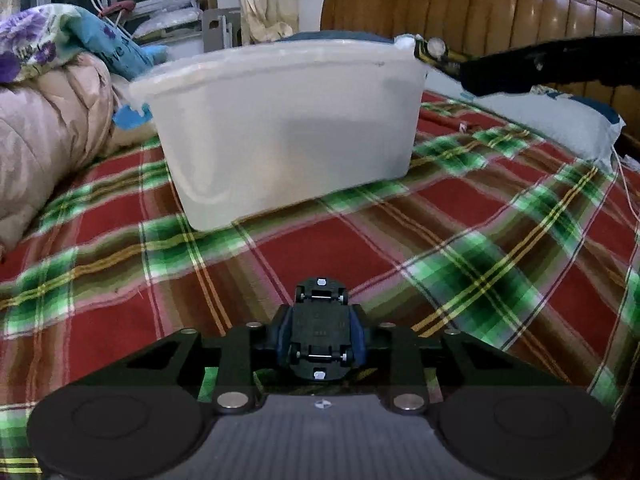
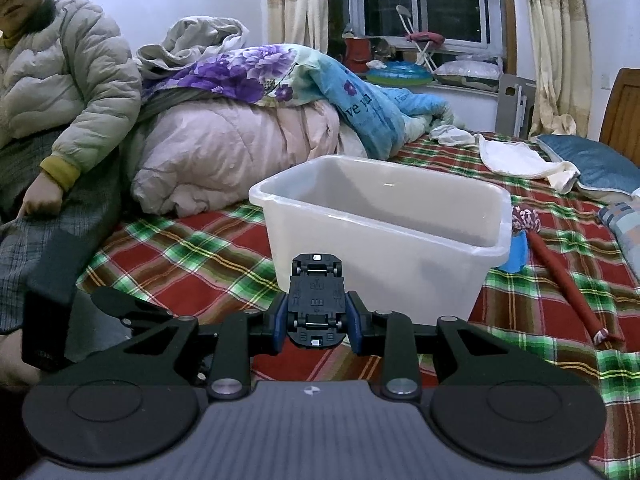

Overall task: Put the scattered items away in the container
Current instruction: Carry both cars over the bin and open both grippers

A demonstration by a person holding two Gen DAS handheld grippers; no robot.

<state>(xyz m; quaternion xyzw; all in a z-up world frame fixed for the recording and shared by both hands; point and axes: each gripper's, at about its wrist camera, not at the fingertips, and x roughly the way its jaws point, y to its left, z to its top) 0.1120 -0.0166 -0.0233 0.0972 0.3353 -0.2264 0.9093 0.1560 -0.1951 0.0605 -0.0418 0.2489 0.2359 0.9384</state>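
Blue patch of floral quilt [image 2: 370, 114], right wrist view: dark lettering, partly hidden in folds, reads "ve yo" or similar; smaller print lines below, too small to read. Same quilt [image 1: 120, 50], left wrist view: fragment "ve" legible, rest blurred. Fainter lettering on lighter blue fold further right, right wrist view, not readable. No other text, brand, number or sign legible anywhere.

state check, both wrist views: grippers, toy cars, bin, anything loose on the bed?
left gripper: shut on upside-down toy car
right gripper: shut on second upside-down toy car
white bin: upright, lidless, looks empty
red stick: lying on plaid blanket beside bin
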